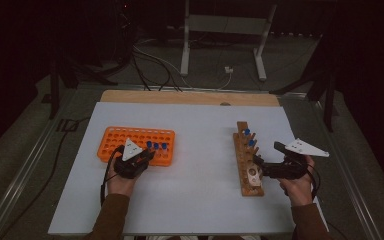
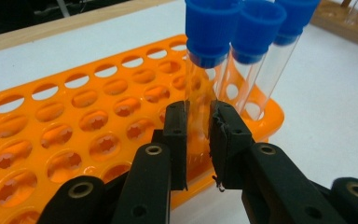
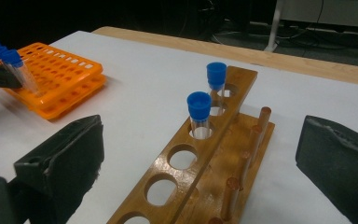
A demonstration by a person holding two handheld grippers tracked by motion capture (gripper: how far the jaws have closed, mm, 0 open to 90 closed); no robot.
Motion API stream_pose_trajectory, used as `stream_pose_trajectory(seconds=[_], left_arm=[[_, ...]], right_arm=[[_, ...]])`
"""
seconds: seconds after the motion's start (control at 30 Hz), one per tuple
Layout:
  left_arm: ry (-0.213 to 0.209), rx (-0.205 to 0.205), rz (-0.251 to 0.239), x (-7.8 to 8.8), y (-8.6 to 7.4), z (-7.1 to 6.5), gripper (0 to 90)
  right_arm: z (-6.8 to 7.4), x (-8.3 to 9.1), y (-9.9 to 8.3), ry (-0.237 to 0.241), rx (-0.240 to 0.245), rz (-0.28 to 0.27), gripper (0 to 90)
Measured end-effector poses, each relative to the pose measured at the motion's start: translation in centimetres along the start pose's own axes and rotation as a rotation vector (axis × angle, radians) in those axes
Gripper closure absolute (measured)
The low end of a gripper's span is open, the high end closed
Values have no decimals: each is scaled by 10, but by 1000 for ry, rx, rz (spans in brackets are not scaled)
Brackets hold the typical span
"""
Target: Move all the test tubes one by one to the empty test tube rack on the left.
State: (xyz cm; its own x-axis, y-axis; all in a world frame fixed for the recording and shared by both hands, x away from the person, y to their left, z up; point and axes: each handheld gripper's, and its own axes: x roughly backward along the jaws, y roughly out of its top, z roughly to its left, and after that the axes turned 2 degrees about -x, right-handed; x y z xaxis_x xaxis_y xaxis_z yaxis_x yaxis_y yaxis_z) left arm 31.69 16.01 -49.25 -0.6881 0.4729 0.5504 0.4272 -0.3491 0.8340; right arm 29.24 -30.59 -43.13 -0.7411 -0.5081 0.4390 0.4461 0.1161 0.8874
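An orange tube rack (image 1: 125,137) (image 2: 74,126) lies at the left of the white table. Three clear tubes with blue caps stand at its right end. My left gripper (image 1: 147,154) (image 2: 198,135) is shut on the nearest tube (image 2: 200,93), pads pinching the glass below its cap (image 2: 212,32); the tube's lower end is hidden behind the jaws. A wooden rack (image 1: 247,165) (image 3: 200,163) at the right holds two blue-capped tubes (image 3: 200,114) (image 3: 216,81). My right gripper (image 1: 265,156) (image 3: 198,140) stands wide open beside that rack with nothing between its jaws.
Most holes of the orange rack are vacant, as are the near holes (image 3: 161,191) of the wooden rack. White tabletop (image 1: 200,150) stretches between the two racks. Beyond the table's wooden far edge (image 1: 190,97) are cables and a stand's legs on the floor.
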Motion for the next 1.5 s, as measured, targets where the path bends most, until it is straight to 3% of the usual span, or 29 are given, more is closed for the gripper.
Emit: stream_pose_trajectory(seconds=[0.43,0.63,0.93,1.07,1.5], left_arm=[[-11,23,5,-1,-2,2,773],[-27,48,7,4,-4,4,690],[-52,77,-63,20,-4,6,574],[-65,83,-100,26,-2,3,482],[-29,100,-202,42,5,-5,164]], right_arm=[[1,-1,-1,0,4,4,12],[0,-1,-2,1,2,4,12],[2,-3,0,1,9,6,12],[2,-4,3,-2,13,4,12],[0,-12,10,-17,43,12,12]])
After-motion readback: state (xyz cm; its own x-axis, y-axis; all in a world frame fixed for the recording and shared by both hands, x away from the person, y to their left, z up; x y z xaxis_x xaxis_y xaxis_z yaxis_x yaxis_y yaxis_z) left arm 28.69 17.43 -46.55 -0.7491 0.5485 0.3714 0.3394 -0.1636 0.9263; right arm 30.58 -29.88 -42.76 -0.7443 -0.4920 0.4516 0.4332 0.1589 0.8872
